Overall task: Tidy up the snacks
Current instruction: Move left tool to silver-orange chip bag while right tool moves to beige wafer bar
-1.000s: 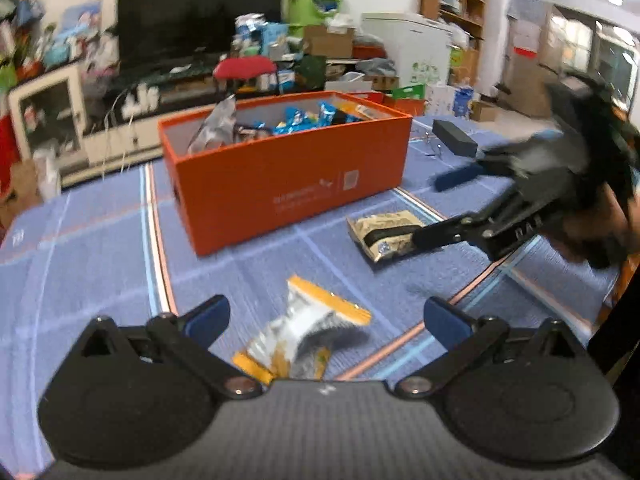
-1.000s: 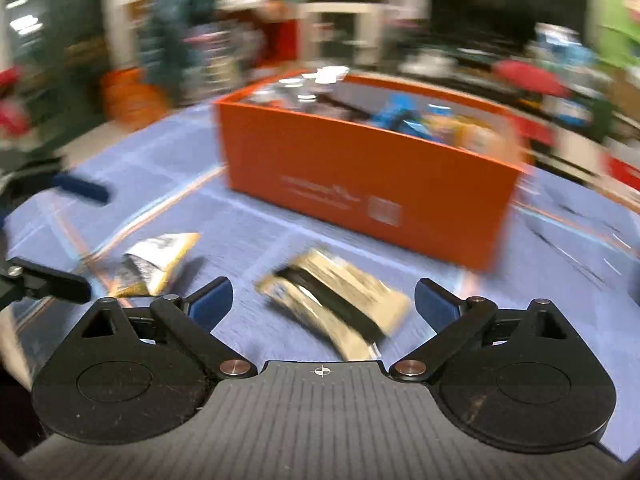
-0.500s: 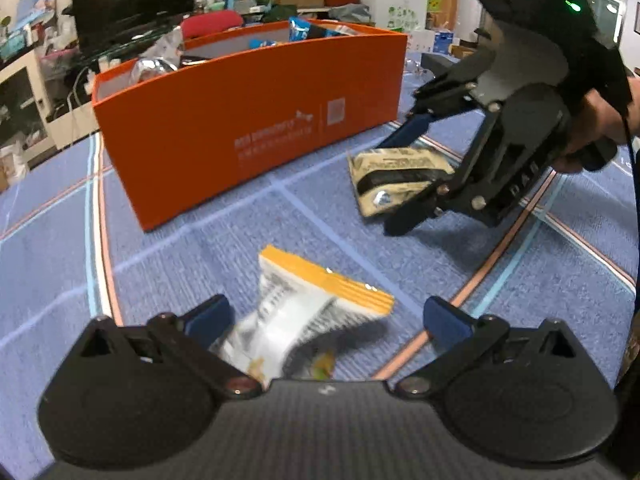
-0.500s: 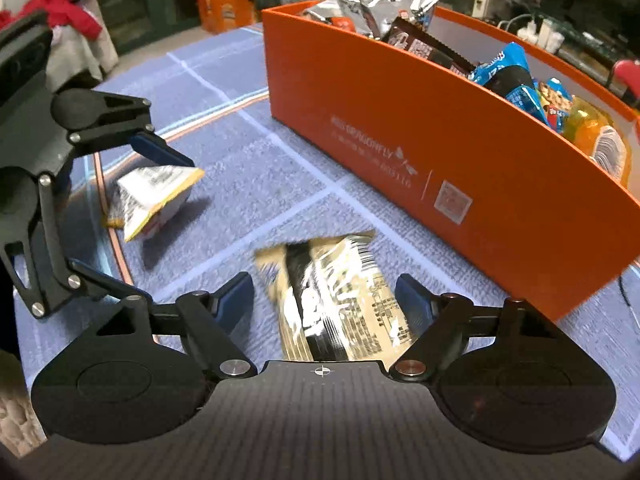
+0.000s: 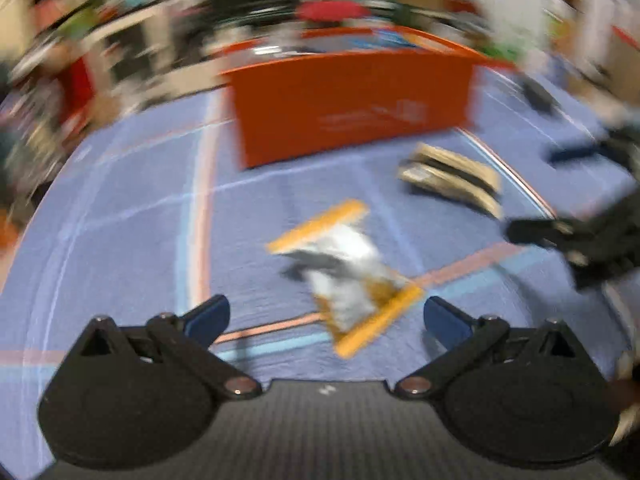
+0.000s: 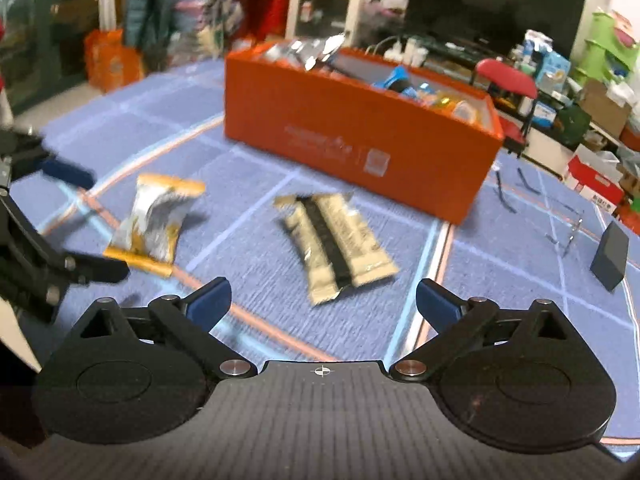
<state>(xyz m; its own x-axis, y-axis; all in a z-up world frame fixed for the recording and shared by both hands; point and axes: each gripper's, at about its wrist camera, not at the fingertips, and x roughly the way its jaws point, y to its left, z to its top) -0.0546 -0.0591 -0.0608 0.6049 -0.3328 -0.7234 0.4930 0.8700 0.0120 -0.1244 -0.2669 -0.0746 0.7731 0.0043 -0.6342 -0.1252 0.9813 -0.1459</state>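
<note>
Jaws spread on both grippers, right gripper (image 6: 323, 304) just reopened near beige packet (image 6: 336, 248).

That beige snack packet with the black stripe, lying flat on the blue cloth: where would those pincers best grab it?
Probably across its narrow width, near the middle. The beige snack packet lies flat, long axis running away from the right gripper, whose jaws have just been opening and stand wide with nothing between them. Coming down from above, a finger on each long edge, looks easiest.

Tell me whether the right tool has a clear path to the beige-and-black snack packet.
Probably yes: the right tool stands open, the beige-and-black snack packet lies flat on the blue tablecloth just ahead, and nothing lies between.
</note>
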